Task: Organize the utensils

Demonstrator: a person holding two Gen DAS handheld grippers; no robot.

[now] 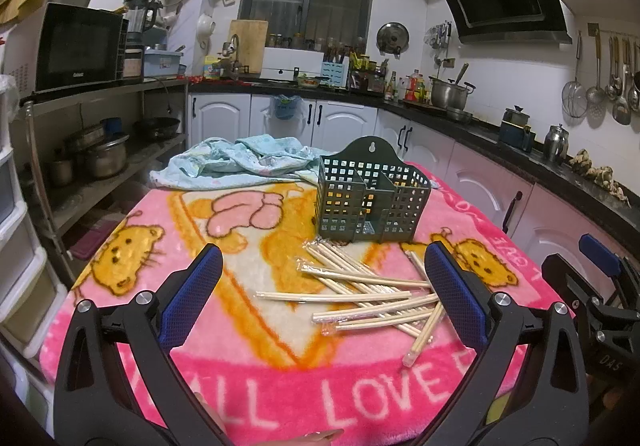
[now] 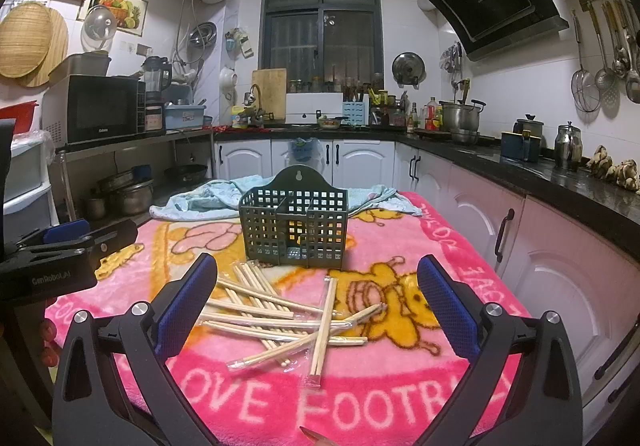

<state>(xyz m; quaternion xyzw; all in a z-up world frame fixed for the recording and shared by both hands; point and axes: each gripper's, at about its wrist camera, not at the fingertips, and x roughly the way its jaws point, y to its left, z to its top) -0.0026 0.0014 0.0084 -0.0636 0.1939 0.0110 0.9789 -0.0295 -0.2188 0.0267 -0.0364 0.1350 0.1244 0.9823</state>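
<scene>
Several wrapped pairs of wooden chopsticks (image 1: 368, 294) lie in a loose crossed pile on the pink blanket (image 1: 248, 378); the pile also shows in the right wrist view (image 2: 280, 322). A dark green slotted utensil basket (image 1: 372, 198) stands upright just behind the pile, seen too in the right wrist view (image 2: 296, 222). My left gripper (image 1: 324, 282) is open and empty, above the near side of the pile. My right gripper (image 2: 316, 294) is open and empty, hovering over the pile. The right gripper shows at the left view's right edge (image 1: 600, 286), and the left gripper at the right view's left edge (image 2: 68, 246).
A crumpled light blue towel (image 1: 240, 162) lies on the table behind the basket. A metal shelf with pots and a microwave (image 1: 80, 46) stands to the left. White cabinets and a dark counter (image 2: 540, 174) run along the back and right.
</scene>
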